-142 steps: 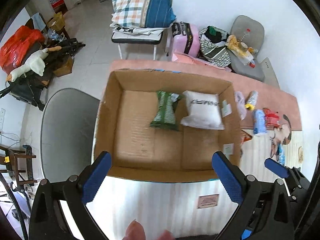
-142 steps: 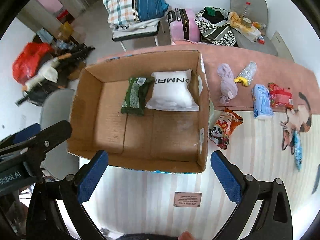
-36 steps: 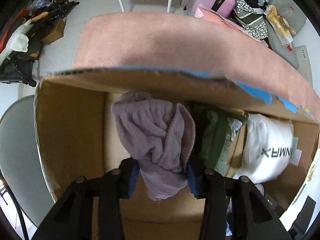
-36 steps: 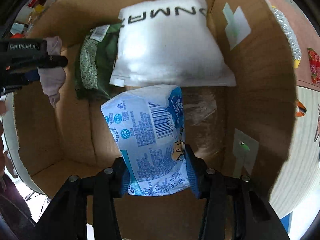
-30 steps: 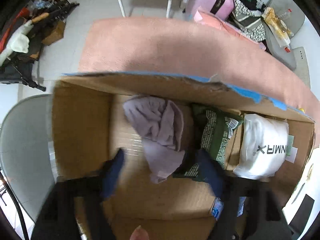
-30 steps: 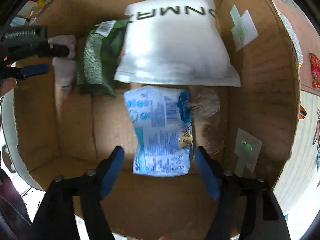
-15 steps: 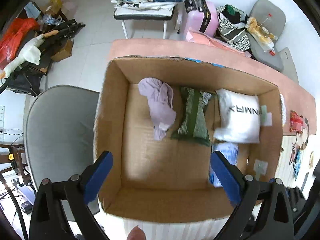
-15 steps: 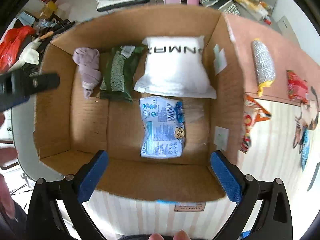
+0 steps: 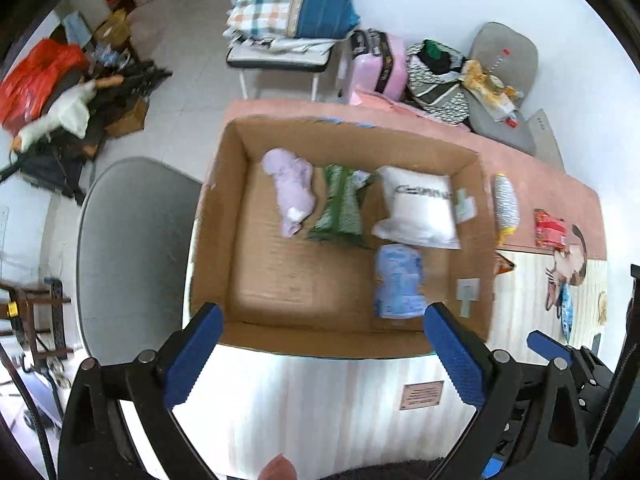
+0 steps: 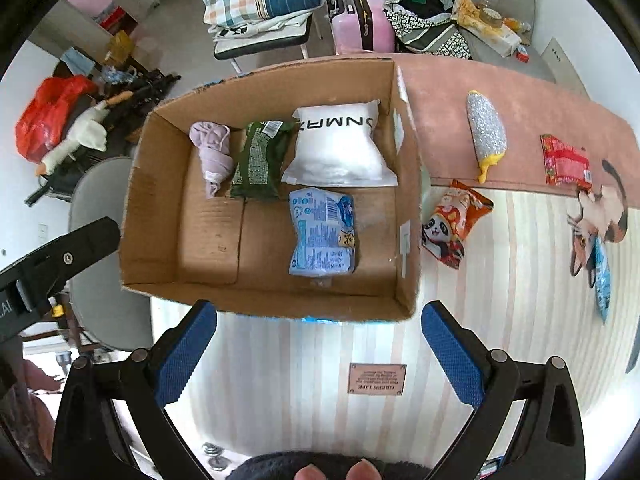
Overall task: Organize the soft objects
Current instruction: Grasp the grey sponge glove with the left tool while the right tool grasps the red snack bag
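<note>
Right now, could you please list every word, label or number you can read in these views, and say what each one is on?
"ONMAX", upside down and cut off at the edge: white pack in the box.
".AI", tail of a longer word: black left tool body.
Plaque on the table: text too small to read.
Blue pack: barcode and print, illegible.
Green pack: label illegible.
Panda snack bag, red pack: print illegible.

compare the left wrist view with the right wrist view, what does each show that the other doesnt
Only the left wrist view shows the left gripper, open and empty. Only the right wrist view shows the right gripper, also open and empty, and the whole panda snack bag beside the box. Both show the cardboard box holding the lilac cloth, green packet, white pouch and blue tissue pack, plus the silver sponge outside.
</note>
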Demonstrator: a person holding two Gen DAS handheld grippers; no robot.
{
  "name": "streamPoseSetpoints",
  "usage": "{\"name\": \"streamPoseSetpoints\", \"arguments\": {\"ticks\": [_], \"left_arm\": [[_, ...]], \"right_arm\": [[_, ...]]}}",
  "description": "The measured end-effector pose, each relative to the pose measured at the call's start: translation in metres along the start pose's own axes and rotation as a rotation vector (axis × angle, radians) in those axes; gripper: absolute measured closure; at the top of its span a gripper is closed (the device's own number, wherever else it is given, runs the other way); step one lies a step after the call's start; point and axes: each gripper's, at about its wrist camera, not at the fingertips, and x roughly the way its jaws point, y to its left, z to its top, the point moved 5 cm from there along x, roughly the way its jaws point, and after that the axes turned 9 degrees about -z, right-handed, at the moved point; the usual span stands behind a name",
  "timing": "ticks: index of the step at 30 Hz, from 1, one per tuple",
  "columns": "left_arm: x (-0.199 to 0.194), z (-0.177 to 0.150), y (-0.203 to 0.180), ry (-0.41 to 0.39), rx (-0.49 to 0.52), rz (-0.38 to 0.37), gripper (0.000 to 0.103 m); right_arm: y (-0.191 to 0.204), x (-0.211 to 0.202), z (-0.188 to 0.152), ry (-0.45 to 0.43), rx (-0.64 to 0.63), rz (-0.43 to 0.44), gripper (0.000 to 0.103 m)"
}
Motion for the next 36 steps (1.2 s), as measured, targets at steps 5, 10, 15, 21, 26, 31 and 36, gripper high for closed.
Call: {"name": "streamPoseSetpoints", "arguments": {"ticks": [5,10,15,21,26,31,36], "left_arm": [[-0.006,0.018,-0.069,-0.032,0.122,0.018,0.001],[0.032,0.047,-0.149,0.028,0.214,-0.017,0.001],[0.099,0.076,-0.207,0.144,0.253,-0.026,0.001],[0.189,0.106,-0.245,0.275,0.212,-0.006,0.001],[0.233,0.113,-0.255,0.332,0.199,0.024,0.001],[0.261,0.117,-0.250,0.377,0.174,0.041,0.001],[0.275,0.114,-0.247,0.406,0.171,0.040,0.001]], "right_arm": [[-0.076,-0.014,0.004,0.013,0.159,0.064,0.000],[-0.187,-0.011,0.022,0.016,0.399,0.056,0.000],[-0.299,0.026,0.052,0.065,0.665,0.089,0.000],[-0.387,0.096,0.097,0.157,0.886,0.159,0.001],[-0.418,0.146,0.129,0.214,0.991,0.187,0.004],[-0.433,0.185,0.155,0.263,1.043,0.164,0.018],[-0.425,0.202,0.179,0.301,0.860,0.004,0.044]]}}
